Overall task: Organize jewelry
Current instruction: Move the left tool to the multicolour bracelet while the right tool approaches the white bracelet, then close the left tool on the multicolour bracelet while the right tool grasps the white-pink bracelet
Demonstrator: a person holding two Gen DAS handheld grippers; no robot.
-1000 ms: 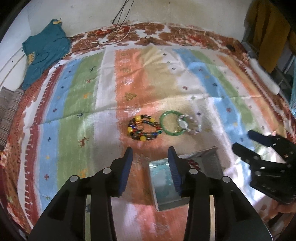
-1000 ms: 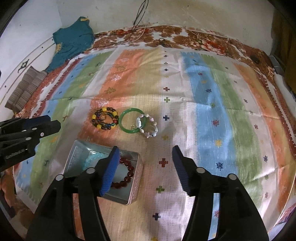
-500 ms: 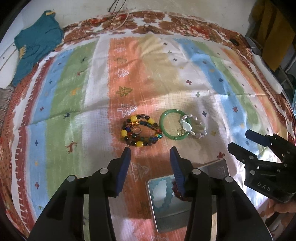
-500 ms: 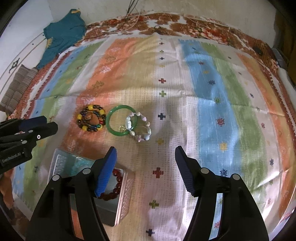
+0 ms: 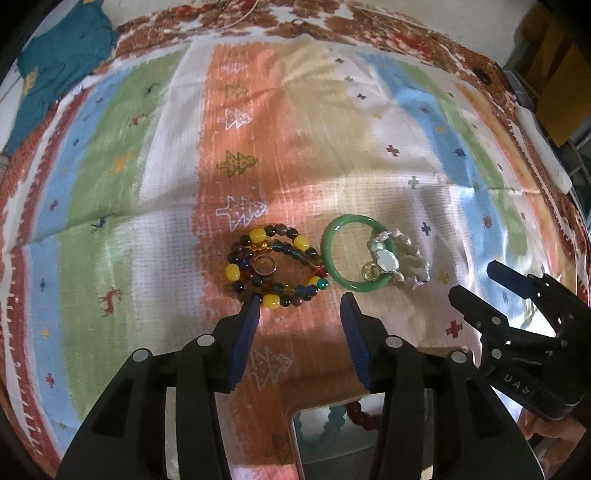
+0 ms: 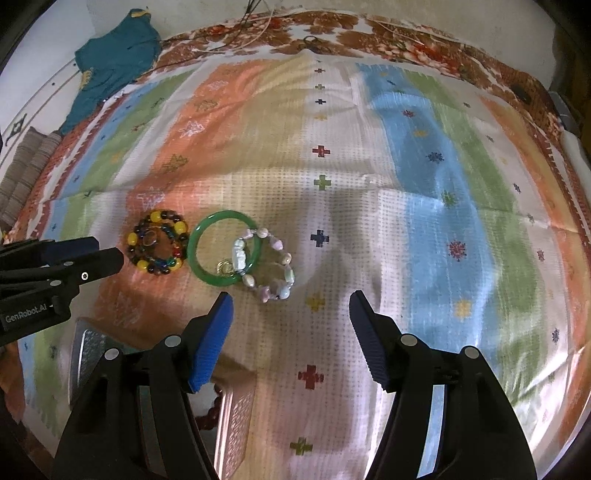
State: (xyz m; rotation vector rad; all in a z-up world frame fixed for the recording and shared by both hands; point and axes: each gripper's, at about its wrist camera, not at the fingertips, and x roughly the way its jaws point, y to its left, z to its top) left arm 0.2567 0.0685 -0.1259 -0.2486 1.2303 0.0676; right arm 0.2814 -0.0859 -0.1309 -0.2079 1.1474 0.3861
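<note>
A multicoloured bead bracelet (image 5: 275,264) with a small ring (image 5: 264,265) inside it lies on the striped cloth, just ahead of my open, empty left gripper (image 5: 299,306). Right of it lie a green bangle (image 5: 332,258) and a pale stone bracelet (image 5: 406,260) overlapping it, with a small gold ring (image 5: 369,271) inside the bangle. My right gripper (image 6: 290,304) is open and empty, just short of the pale bracelet (image 6: 273,266) and bangle (image 6: 207,240). A metal tin (image 5: 332,439) beneath the grippers holds a turquoise and a dark red bead bracelet.
The striped cloth (image 6: 424,184) covers the whole work area. A teal garment (image 6: 110,62) lies at the far left, with cables (image 6: 258,22) at the far edge. The tin's wall (image 6: 236,424) is at the right view's lower left.
Both grippers have moved forward toward the jewelry. The tin has slid back under the grippers in both views. The jewelry has not moved.
</note>
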